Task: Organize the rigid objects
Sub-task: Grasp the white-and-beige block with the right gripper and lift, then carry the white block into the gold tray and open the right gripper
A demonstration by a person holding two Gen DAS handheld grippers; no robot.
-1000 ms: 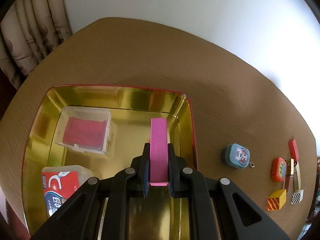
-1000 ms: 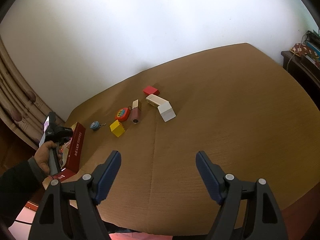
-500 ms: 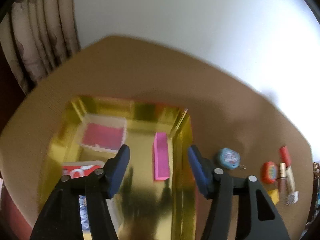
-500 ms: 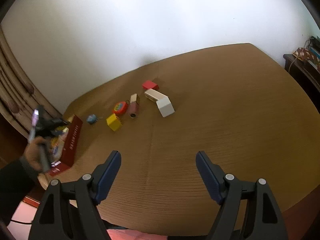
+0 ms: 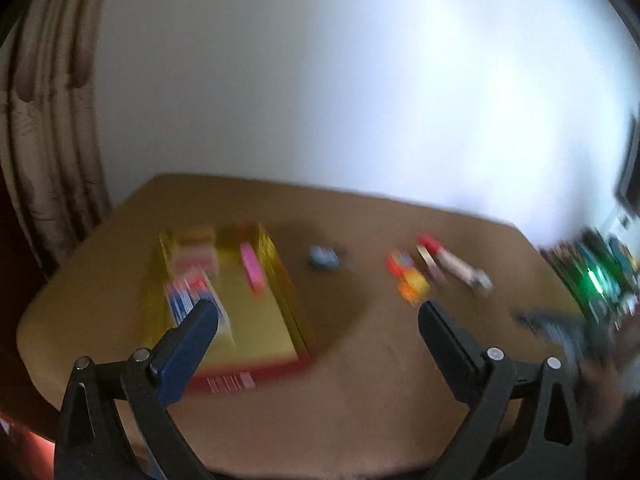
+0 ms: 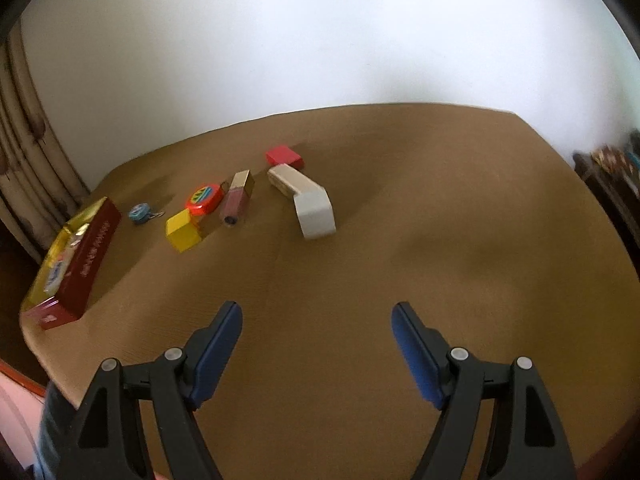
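A pink bar (image 5: 253, 269) lies in the gold-lined red tin (image 5: 280, 268), beside a clear box and a toothpaste pack (image 5: 192, 298). My left gripper (image 5: 318, 314) hangs above the tin's near right corner, its jaws opening wide with nothing between them. On the brown table (image 6: 360, 272) lie a blue round tin (image 6: 139, 213), a yellow block (image 6: 183, 235), an orange oval case (image 6: 205, 198), a pink lipstick tube (image 6: 237, 197), a red block (image 6: 283, 157) and a white bent block (image 6: 308, 200). My right gripper (image 6: 317, 322) is open over bare table, well short of them.
The tin (image 6: 84, 256) stands at the table's left end, near a curtain (image 6: 28, 168). A dark shelf with coloured items (image 6: 612, 160) is at the far right. A sleeve (image 6: 52, 420) shows at the lower left of the right wrist view.
My left gripper let go of the pink bar, which now lies in the tin, then opened wide and pulled back up and to the right. My right gripper dropped lower toward the table.
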